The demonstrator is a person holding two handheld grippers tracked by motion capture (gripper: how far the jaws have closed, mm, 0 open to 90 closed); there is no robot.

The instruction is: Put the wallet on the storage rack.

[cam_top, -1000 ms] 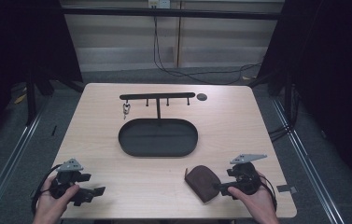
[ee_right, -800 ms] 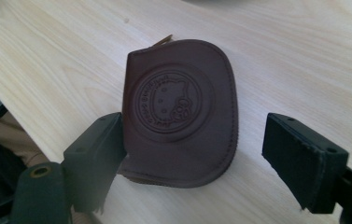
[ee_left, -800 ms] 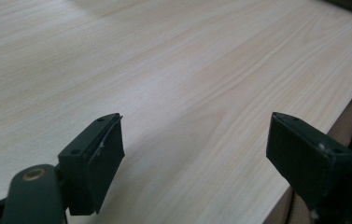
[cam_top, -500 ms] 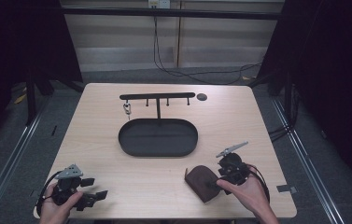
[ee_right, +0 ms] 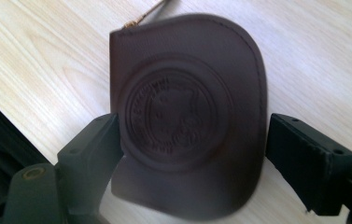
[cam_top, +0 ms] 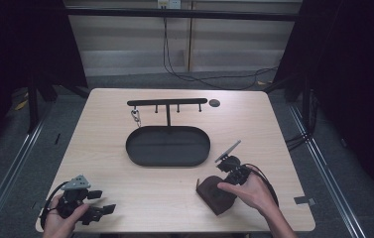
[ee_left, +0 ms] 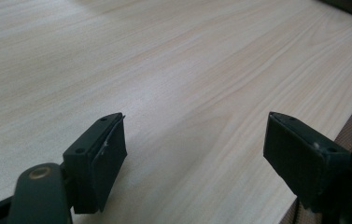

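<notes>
A person is sitting at a pale wooden table (cam_top: pixel 100 148), holding a gripper in each hand. The right gripper (ee_right: pixel 192 154) is hovering over a dark brown leather pouch (ee_right: pixel 187 116) that is lying flat near the table's front right corner. Its jaws are spread wide, one on each side of the pouch; the left-hand jaw in the right gripper view is touching or nearly touching the pouch's edge, while the other is standing just clear of it. The pouch is showing a round embossed emblem, and a small gold zip pull is sticking out at its far corner. In the high view, the right hand (cam_top: pixel 251 193) is resting partly over the pouch (cam_top: pixel 214 196).

The left gripper (cam_top: pixel 106 209) is sitting low at the front left corner, its jaws wide apart over bare wood. An oval black tray (cam_top: pixel 135 148) with a hook rack (cam_top: pixel 167 102) is standing mid-table.
</notes>
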